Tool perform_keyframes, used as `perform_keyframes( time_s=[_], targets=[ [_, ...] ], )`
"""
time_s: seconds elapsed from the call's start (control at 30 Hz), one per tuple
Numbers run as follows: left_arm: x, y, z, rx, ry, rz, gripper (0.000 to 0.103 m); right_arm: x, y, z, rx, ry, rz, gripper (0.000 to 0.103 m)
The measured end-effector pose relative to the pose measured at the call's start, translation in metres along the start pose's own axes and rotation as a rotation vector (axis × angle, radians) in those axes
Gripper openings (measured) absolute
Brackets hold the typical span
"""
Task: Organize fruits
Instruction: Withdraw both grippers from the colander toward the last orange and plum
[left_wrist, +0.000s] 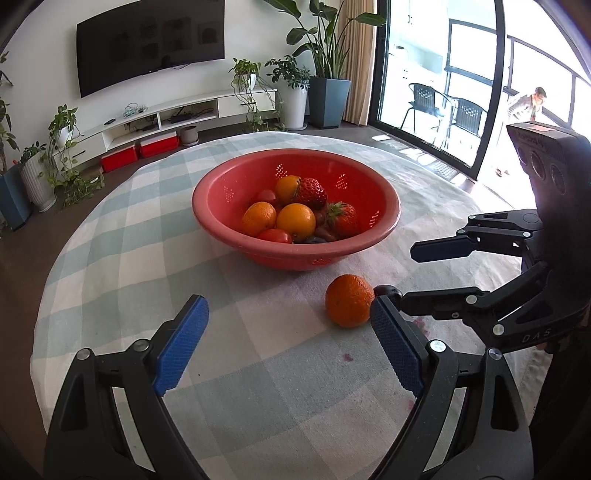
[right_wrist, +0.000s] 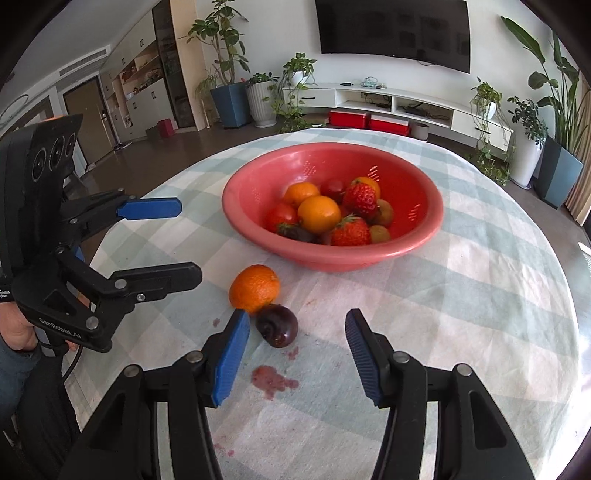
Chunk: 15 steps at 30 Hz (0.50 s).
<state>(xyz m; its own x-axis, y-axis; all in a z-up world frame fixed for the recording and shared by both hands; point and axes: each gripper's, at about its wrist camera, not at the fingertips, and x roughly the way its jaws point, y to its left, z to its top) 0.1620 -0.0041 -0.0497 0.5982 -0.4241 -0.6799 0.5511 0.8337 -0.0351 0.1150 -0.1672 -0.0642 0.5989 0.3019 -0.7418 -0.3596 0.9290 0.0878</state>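
Right claw (right_wrist: 295, 354): open wide, empty, low over the desk (right_wrist: 480, 295), aimed toward the dark plum (right_wrist: 277, 325) just ahead and slightly left of centre between the blue pads. Probably placed so for a straight approach to this fruit. Left claw (left_wrist: 288, 343): also open, empty, held beside the loose orange (left_wrist: 349, 301), with its right pad (left_wrist: 395, 350) very near the orange; touching or not, cannot tell.

Plum and orange: side by side on the checked cloth, apparently touching, both outside the red colander (left_wrist: 295, 210) just behind them. Inside the colander: 3 oranges, 2 strawberries, tomatoes, 2 kiwis and some darker fruit, piled near the middle.

Judgement: sorting at an early stage, only 2 pieces out. Purple juice stains (right_wrist: 273, 382) on the cloth in front of the plum, so probably soft, bruised fruit; gentle closing needed, else more juice.

Room for moving: open cloth to the right of the plum and in front of both claws, good for new groups. Tight on the left, where the 2 claws come near each other around the orange. Round desk edge well apart from the fruit, yet an orange could roll on this cloth.
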Motion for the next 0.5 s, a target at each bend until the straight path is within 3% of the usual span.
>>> perform_keyframes(
  time_s=[0.5],
  targets=[
    [0.01, 0.009, -0.009, -0.028, 0.012, -0.015, 0.089, 0.026, 0.01, -0.006, -0.059, 0.062, -0.01, 0.048]
  ],
)
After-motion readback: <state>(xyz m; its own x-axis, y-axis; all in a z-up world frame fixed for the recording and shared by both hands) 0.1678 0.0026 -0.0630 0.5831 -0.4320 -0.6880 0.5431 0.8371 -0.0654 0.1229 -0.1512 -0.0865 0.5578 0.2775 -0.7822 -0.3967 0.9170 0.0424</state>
